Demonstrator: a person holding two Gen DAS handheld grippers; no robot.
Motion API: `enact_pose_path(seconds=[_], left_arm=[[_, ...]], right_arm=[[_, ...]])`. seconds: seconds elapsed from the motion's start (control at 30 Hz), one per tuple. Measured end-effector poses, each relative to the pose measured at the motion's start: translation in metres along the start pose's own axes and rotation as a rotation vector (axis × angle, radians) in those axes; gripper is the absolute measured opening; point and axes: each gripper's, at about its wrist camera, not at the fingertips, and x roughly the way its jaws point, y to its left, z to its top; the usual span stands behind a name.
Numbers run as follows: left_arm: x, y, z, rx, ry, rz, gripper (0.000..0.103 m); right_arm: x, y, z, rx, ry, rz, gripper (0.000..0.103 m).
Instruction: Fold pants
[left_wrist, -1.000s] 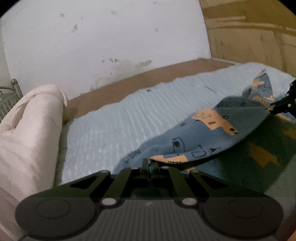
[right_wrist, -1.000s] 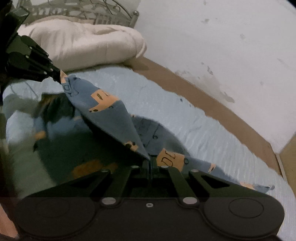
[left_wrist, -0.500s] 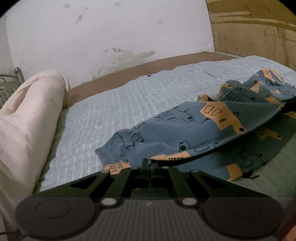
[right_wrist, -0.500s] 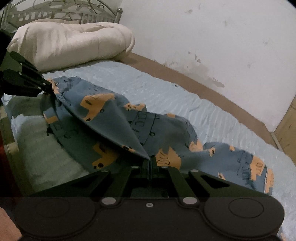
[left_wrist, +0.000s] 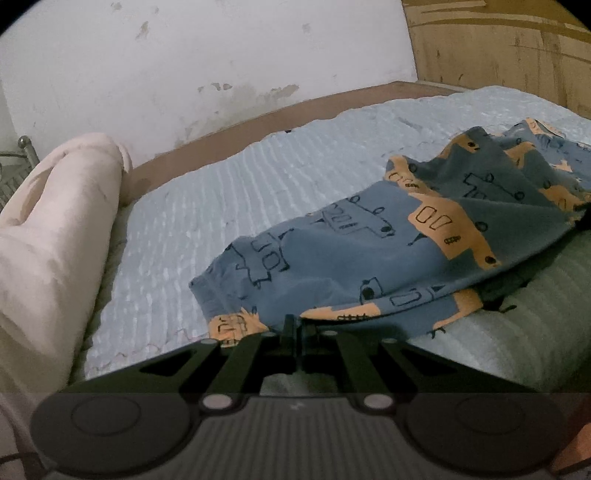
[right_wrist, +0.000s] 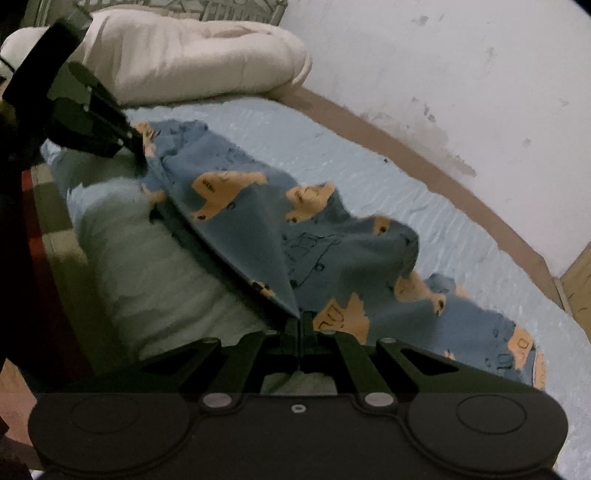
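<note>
Blue pants (left_wrist: 351, 258) with orange and outlined truck prints lie on the light blue bed cover (left_wrist: 221, 192). My left gripper (left_wrist: 295, 321) is shut on one edge of the pants near the bed's front. My right gripper (right_wrist: 299, 321) is shut on another edge of the pants (right_wrist: 332, 251). The cloth between them is stretched in a low fold just above the bed. In the right wrist view the left gripper (right_wrist: 138, 153) shows at upper left, pinching the cloth. The rest of the pants lies rumpled towards the wall.
A rolled pale pink duvet (left_wrist: 48, 236) lies at the head of the bed, by a metal headboard (right_wrist: 236, 5). A white stained wall (left_wrist: 221, 55) and a brown bed frame edge (left_wrist: 295, 107) run behind. A wooden panel (left_wrist: 517, 55) stands at the far right.
Both grippers have come down with the pants. The cloth, held high and taut a second ago, now rests mostly on the bed cover with only the front fold raised.
</note>
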Motion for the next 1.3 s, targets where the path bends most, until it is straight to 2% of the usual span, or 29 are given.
enact_pose_path(seconds=[0.17, 0.23, 0.3, 0.33, 0.37, 0.4, 0.43, 0.47, 0.53, 0.57, 0.6, 0.63, 0.73, 0.8, 1.0, 1.17, 1.23, 1.3], left_arm=[[0.001, -0.002, -0.002, -0.001, 0.014, -0.009, 0.003], [-0.001, -0.002, -0.003, -0.013, 0.016, -0.019, 0.004], [-0.002, -0.002, -0.003, -0.031, 0.014, -0.023, 0.012], [-0.003, -0.002, -0.003, -0.038, 0.017, -0.026, 0.020], [-0.004, -0.003, -0.003, -0.045, 0.017, -0.022, 0.033], [-0.007, -0.004, -0.002, -0.054, 0.013, -0.014, 0.044], [-0.011, -0.005, 0.000, -0.064, 0.011, -0.007, 0.066], [-0.015, -0.007, 0.002, -0.078, 0.006, -0.001, 0.082], [-0.026, -0.011, 0.006, -0.123, -0.018, -0.014, 0.092], [-0.033, -0.016, 0.009, -0.144, -0.038, -0.043, 0.098], [-0.037, -0.021, 0.012, -0.160, -0.055, -0.067, 0.102], [-0.040, -0.028, 0.014, -0.173, -0.072, -0.084, 0.103], [-0.042, -0.052, 0.026, -0.204, -0.093, -0.154, 0.103], [-0.039, -0.072, 0.035, -0.204, -0.097, -0.192, 0.103], [-0.023, -0.153, 0.066, -0.041, -0.153, -0.257, 0.103], [-0.009, -0.231, 0.087, 0.182, -0.182, -0.255, 0.103], [-0.003, -0.257, 0.092, 0.261, -0.192, -0.238, 0.103], [0.002, -0.270, 0.099, 0.294, -0.199, -0.256, 0.103]], right_arm=[[0.005, 0.002, 0.001, 0.023, 0.009, 0.003, 0.000], [0.006, 0.004, 0.000, 0.019, 0.010, 0.003, 0.003], [0.006, 0.002, -0.002, 0.032, 0.008, 0.005, 0.006], [0.006, 0.001, -0.002, 0.038, 0.003, 0.005, 0.008], [0.004, 0.001, -0.004, 0.047, -0.003, 0.003, 0.011], [0.003, 0.000, -0.004, 0.058, -0.009, 0.004, 0.019], [0.001, -0.001, -0.005, 0.071, -0.016, 0.004, 0.028], [-0.001, -0.004, -0.006, 0.089, -0.026, 0.003, 0.033], [-0.008, -0.009, -0.007, 0.126, -0.049, -0.001, 0.056], [-0.012, -0.013, -0.009, 0.148, -0.066, -0.001, 0.061], [-0.017, -0.018, -0.012, 0.173, -0.084, -0.002, 0.071], [-0.021, -0.022, -0.015, 0.199, -0.099, -0.006, 0.080], [-0.034, -0.039, -0.026, 0.277, -0.139, -0.039, 0.097], [-0.041, -0.051, -0.036, 0.331, -0.158, -0.069, 0.102], [-0.054, -0.108, -0.074, 0.507, -0.181, -0.120, 0.102], [-0.052, -0.161, -0.107, 0.716, -0.160, -0.087, 0.102], [-0.052, -0.171, -0.118, 0.758, -0.169, -0.079, 0.102], [-0.052, -0.181, -0.127, 0.773, -0.178, -0.065, 0.102]])
